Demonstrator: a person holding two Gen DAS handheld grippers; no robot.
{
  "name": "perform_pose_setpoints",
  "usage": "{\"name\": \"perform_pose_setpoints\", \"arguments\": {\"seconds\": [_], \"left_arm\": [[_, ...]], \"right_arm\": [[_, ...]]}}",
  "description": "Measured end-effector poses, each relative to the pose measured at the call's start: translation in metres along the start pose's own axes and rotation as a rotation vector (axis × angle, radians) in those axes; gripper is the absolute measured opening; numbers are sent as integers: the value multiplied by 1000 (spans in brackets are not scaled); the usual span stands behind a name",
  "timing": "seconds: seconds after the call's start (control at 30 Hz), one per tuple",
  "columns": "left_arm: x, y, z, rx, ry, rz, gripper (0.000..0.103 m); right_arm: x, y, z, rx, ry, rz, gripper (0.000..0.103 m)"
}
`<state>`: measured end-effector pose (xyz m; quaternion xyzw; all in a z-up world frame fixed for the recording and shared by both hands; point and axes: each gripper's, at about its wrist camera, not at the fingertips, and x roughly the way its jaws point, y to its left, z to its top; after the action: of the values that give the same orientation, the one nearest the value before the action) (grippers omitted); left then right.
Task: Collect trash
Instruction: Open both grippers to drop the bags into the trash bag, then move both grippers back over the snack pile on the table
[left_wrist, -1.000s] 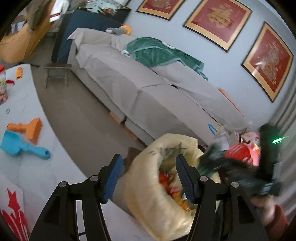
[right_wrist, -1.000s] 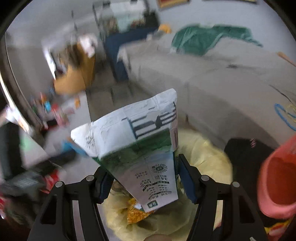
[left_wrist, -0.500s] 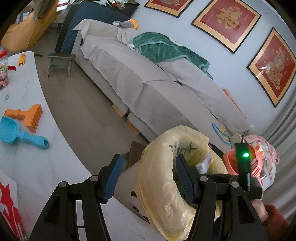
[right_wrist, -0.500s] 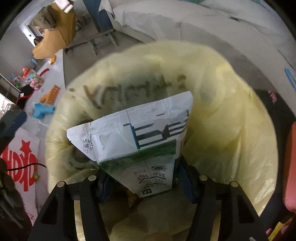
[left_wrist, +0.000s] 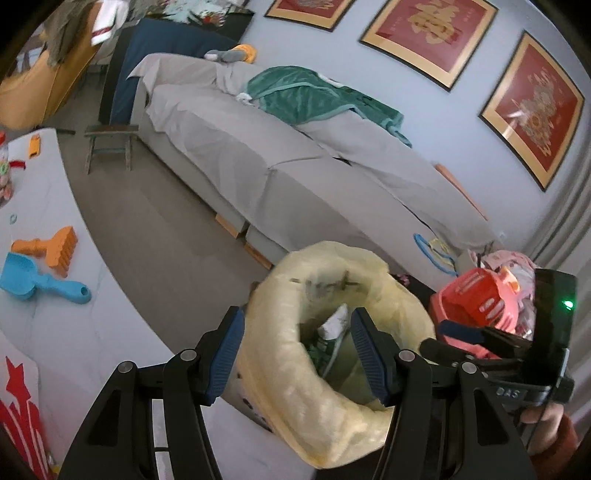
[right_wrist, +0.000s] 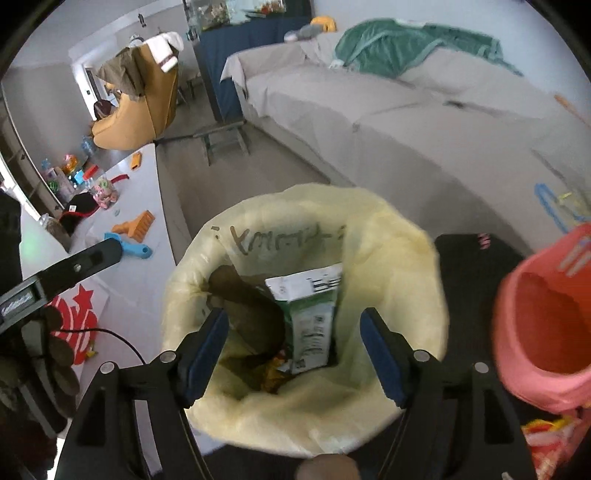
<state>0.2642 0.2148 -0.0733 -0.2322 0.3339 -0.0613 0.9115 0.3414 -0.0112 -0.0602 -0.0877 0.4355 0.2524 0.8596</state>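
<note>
A long grey sofa (left_wrist: 295, 162) with a green blanket (left_wrist: 314, 99) thrown over its back fills the far side of the room, and the white bench (left_wrist: 55, 332) curves along the near left. Hard against the bench's right-hand edge stands the trash bin, lined with a yellow bag (right_wrist: 306, 417) whose rolled rim gapes wide. Inside it a green-and-white carton (right_wrist: 314, 325) stands on end, leaning toward the far wall of the liner on top of orange and yellow wrappers. The right gripper (right_wrist: 295, 354) hovers just over the mouth, jaws spread wide and holding nothing, so the carton looks already dropped. The left gripper (left_wrist: 295, 354) sits over the near rim, jaws likewise well apart and empty. The carton looks light and flattened, stiff along its folds but easy to crush; a pinch across the top flap would serve best. The liner is thin, slack film, likely slippery, best taken at the rolled rim. Near the bench's left edge lie a blue scoop (left_wrist: 33, 282) and an orange rake (left_wrist: 51, 249), seemingly toys rather than trash.
</note>
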Motion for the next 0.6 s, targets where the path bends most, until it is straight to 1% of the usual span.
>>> {"name": "perform_pose_setpoints", "arguments": {"seconds": [0.13,0.23,0.4,0.47,0.6], "left_arm": [[-2,-34,-9,51,8,-19,61],[0,-67,-22,98,33,-47,61],[7,-119,-43,176,85,-93,61],[12,-142,-54,215,112,-119,61],[23,-188,-80,301,172,-187,61]], "right_arm": [[-39,-11,-22,-29,-57,-111,61],[-65,-24,-41,-2,-92,-135,61],[-113,-58,-80,65,-158,-187,61],[-129,-68,-94,98,-176,-194,61],[-167,-96,-132,174,-224,-243,61]]}}
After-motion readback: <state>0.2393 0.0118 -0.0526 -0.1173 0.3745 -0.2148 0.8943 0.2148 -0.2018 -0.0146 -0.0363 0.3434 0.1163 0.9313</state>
